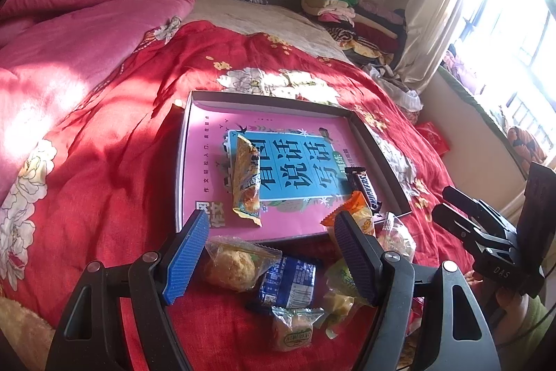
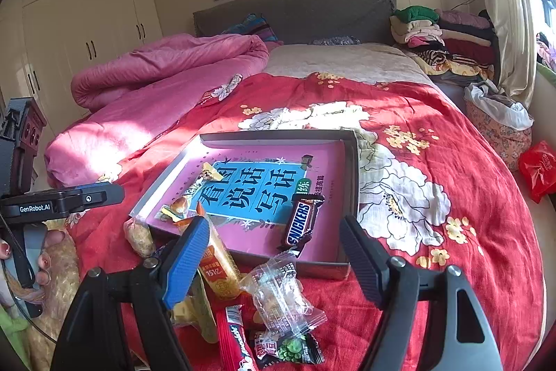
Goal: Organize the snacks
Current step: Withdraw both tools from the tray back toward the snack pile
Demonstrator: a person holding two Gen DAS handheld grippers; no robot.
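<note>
A shallow grey box (image 1: 186, 141) (image 2: 351, 169) with a pink and blue printed bottom lies on the red bedspread. In it lie a long yellow snack pack (image 1: 246, 183) (image 2: 179, 207) and a Snickers bar (image 1: 366, 190) (image 2: 300, 223). My left gripper (image 1: 269, 247) is open and empty above loose snacks in front of the box: a puffed cake pack (image 1: 231, 265), a blue pack (image 1: 290, 282), a green-labelled pack (image 1: 295, 329). My right gripper (image 2: 274, 258) is open and empty over an orange pack (image 2: 219, 266), a clear pack (image 2: 278, 294), a red stick pack (image 2: 234, 336) and a green pea pack (image 2: 292, 350).
A pink quilt (image 2: 156, 82) is heaped at the left of the bed. Folded clothes (image 2: 441, 40) are stacked by the grey headboard (image 2: 312, 13). A red bag (image 2: 538, 169) lies off the bed's right side. The window is at the right.
</note>
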